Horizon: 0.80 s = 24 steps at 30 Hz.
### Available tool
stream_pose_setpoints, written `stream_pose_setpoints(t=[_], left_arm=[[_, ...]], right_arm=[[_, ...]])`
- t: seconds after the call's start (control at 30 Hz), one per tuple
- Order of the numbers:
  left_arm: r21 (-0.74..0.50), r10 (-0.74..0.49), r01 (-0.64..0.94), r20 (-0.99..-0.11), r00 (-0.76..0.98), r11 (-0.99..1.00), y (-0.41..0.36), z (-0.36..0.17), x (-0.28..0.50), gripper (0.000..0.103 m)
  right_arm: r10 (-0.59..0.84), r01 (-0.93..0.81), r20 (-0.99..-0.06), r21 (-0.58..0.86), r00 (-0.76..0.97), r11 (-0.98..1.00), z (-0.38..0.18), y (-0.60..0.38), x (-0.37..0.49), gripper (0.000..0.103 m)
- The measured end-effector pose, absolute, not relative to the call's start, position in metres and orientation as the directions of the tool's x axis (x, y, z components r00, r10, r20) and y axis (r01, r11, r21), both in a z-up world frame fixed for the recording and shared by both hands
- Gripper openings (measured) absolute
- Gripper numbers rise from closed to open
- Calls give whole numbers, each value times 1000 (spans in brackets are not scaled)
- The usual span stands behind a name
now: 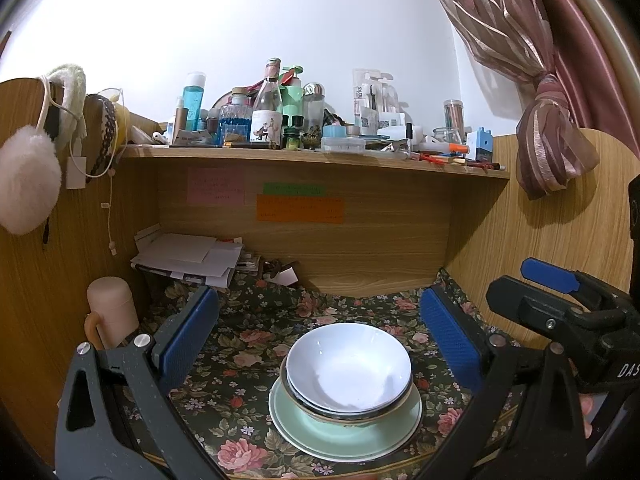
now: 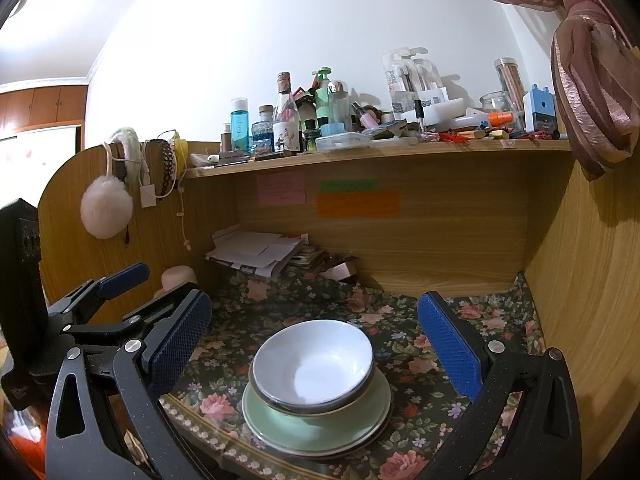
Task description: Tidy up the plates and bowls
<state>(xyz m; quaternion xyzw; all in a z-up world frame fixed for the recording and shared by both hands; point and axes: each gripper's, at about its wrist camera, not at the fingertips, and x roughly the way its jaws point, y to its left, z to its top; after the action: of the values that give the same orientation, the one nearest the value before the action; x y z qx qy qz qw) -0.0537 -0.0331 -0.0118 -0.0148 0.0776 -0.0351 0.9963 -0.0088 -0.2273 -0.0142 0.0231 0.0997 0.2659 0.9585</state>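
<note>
A white bowl (image 1: 348, 366) is nested on other bowls, and the stack rests on pale green plates (image 1: 308, 428) on the floral cloth near the desk's front edge. The same bowl stack (image 2: 314, 362) and green plates (image 2: 272, 420) show in the right wrist view. My left gripper (image 1: 320, 340) is open and empty, its blue pads wide apart, just in front of and above the stack. My right gripper (image 2: 314, 342) is open and empty too, held just behind the stack. The right gripper's body shows at the right edge of the left wrist view (image 1: 568, 308).
A pale pink cup (image 1: 112, 308) stands at the left on the floral cloth (image 1: 248, 320). Stacked papers (image 1: 188, 256) lie at the back left. A shelf (image 1: 312, 158) crowded with bottles runs above. Wooden side walls enclose the desk; a curtain (image 1: 552, 136) hangs right.
</note>
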Motion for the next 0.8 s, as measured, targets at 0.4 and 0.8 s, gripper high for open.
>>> stream_pose_setpoints(t=[0.4,0.8], left_arm=[[-40,-71,65,-156,985,997,-34,-12,-51,102],[-35,-73,68,-155,985,997,-36,-12,-49,102]], right_arm=[[516,-505,-179,106,838,857,-15,-224,-7,103],[517,-506,-178,109,837,856,-14,-223,-7,103]])
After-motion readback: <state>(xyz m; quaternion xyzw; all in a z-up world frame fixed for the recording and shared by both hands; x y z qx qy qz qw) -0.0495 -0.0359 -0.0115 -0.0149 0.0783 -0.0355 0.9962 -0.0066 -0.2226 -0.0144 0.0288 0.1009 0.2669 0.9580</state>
